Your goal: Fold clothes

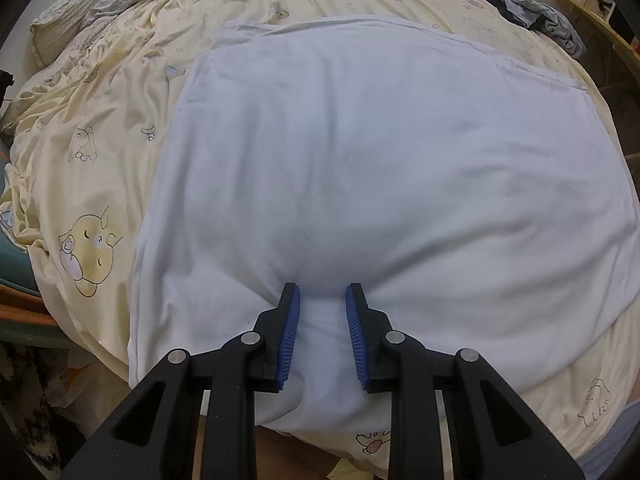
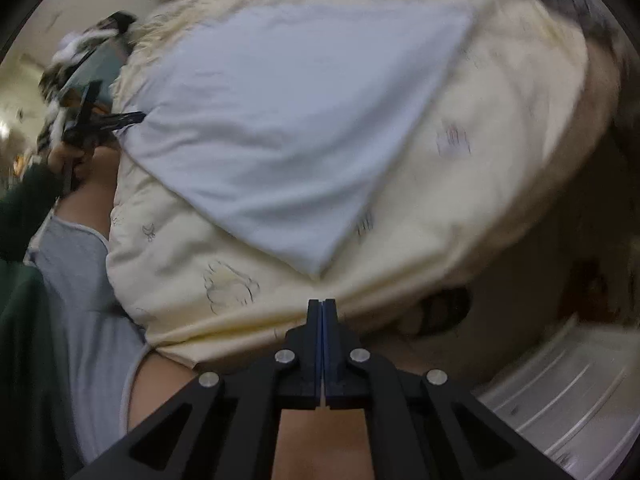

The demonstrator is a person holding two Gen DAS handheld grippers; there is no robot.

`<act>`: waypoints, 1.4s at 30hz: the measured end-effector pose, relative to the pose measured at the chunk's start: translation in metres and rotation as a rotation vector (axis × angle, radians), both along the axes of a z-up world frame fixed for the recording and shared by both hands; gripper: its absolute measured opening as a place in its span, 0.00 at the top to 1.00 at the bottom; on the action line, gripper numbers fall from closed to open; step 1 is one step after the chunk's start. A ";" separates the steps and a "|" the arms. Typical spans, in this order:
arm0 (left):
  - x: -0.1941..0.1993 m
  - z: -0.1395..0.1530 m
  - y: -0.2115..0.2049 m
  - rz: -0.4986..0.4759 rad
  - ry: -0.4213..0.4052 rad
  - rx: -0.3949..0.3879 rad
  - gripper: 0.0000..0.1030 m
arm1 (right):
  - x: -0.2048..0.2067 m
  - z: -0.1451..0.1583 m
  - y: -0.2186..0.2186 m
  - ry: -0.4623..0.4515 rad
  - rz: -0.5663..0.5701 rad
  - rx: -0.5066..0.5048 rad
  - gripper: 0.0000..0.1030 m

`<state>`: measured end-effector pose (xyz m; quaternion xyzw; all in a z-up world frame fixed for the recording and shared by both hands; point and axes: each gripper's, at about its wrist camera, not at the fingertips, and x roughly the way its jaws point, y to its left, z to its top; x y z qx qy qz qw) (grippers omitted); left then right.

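Observation:
A white garment (image 1: 380, 152) lies spread flat on the bed, folded into a broad rectangle. My left gripper (image 1: 323, 290) points down at its near edge, and the blue pads pinch a bunched fold of the cloth, with creases running out from the tips. In the right wrist view the same white garment (image 2: 280, 120) shows as an angled sheet, and the left gripper (image 2: 132, 118) holds its left edge. My right gripper (image 2: 322, 302) is shut with nothing between its pads. It hangs off the bed's near edge, apart from the garment's closest corner.
A cream bed cover (image 1: 92, 152) printed with cartoon bears lies under the garment. Dark and grey clothes (image 1: 532, 12) are piled at the far right of the bed, a grey pillow (image 1: 80, 12) at the far left. A white plastic bin (image 2: 560, 400) stands on the floor. The person's green sleeve (image 2: 24, 200) is at the left.

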<state>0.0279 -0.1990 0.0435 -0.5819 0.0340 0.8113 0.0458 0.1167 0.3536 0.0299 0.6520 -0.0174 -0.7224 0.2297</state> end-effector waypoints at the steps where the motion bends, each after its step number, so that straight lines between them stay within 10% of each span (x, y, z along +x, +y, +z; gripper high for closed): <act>1: 0.000 0.000 -0.002 0.001 0.000 0.001 0.73 | -0.001 -0.002 -0.005 0.005 -0.013 0.012 1.00; 8: 0.001 0.002 -0.013 0.003 -0.001 -0.001 0.72 | -0.022 0.014 -0.057 0.159 -0.022 -0.025 0.99; 17: 0.003 0.005 -0.034 0.006 -0.003 0.025 0.72 | -0.023 -0.049 -0.032 -0.051 0.026 0.363 1.00; 26: 0.004 0.007 -0.053 0.007 -0.003 0.038 0.72 | -0.043 0.031 -0.033 0.218 -0.092 0.138 1.00; 33: 0.005 0.009 -0.069 0.017 -0.005 0.047 0.72 | -0.060 -0.036 -0.057 0.052 0.011 0.213 1.00; 42: 0.006 0.009 -0.090 0.024 -0.001 0.056 0.72 | -0.043 -0.011 -0.026 0.062 -0.036 0.257 1.00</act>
